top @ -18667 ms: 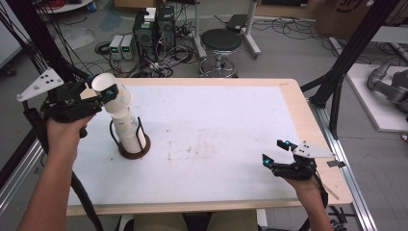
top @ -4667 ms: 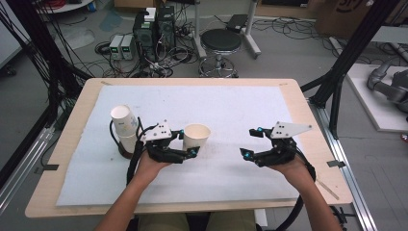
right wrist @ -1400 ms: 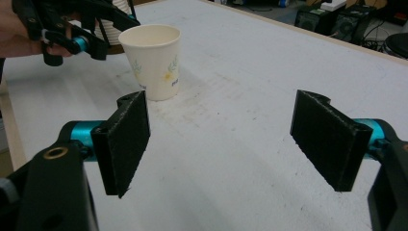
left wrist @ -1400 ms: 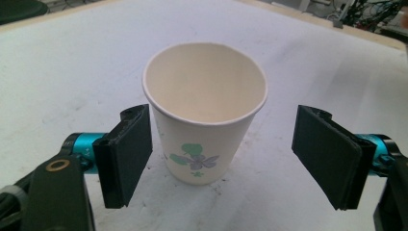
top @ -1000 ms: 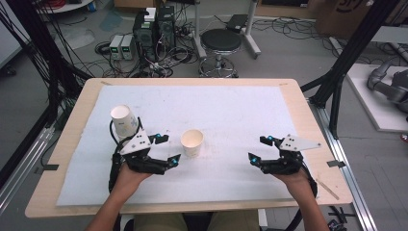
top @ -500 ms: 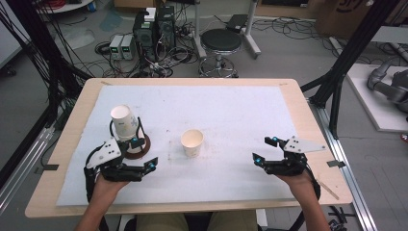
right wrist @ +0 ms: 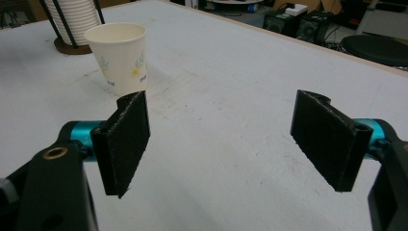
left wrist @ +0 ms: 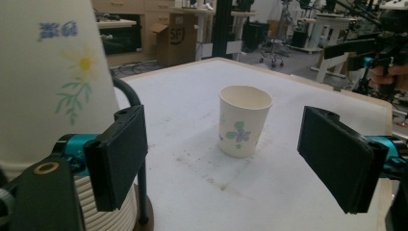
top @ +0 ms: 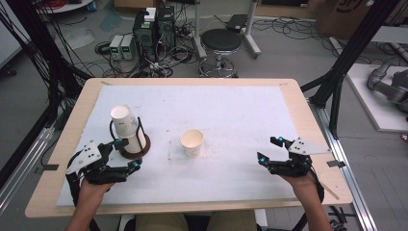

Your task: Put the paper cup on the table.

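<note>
High view: left claw, right claw wide apart, empty.

**Where your three cameras look**

Your high view hangs above your side of the table, facing forward and down, far enough to take in the whole white mat and the floor clutter beyond at the top of the frame. Your forearms enter from the bottom edge.

Your left gripper view sits low, close to the mat, looking between its own jaws at the single paper cup mid-frame, with the cup stack very near at the left edge.

Your right gripper view is just as low, facing across the mat; the same paper cup stands at its upper left. All three views share that cup.
</note>
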`<state>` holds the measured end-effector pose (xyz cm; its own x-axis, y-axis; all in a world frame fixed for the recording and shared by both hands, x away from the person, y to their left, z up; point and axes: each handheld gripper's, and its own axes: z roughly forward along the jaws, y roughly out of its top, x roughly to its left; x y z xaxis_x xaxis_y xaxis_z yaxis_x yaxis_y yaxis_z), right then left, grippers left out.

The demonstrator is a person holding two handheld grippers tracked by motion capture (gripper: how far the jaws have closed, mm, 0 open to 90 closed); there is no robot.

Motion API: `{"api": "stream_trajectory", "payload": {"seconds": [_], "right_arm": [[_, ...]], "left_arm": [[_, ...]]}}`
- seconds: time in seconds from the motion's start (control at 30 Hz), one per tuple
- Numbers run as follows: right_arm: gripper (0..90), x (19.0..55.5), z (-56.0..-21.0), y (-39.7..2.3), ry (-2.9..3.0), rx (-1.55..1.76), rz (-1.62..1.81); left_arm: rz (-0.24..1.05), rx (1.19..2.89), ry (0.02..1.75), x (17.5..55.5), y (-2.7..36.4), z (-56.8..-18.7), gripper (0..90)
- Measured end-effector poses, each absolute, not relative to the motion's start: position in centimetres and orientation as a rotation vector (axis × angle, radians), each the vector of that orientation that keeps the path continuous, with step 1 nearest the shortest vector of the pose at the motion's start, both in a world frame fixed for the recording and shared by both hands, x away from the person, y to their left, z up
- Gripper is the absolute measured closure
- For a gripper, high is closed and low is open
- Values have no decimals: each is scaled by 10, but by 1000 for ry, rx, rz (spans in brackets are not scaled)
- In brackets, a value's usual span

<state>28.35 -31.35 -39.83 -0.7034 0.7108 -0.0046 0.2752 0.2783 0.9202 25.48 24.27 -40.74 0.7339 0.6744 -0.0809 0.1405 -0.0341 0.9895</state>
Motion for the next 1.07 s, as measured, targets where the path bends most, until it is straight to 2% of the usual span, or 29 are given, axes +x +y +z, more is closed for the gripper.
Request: {"api": "stream_trajectory", "payload": {"seconds": [1.07], "right_arm": [[220,280,-399,-315,2126,891,1397]], "left_arm": [[528,1526,752,253,258,-415,180]]}}
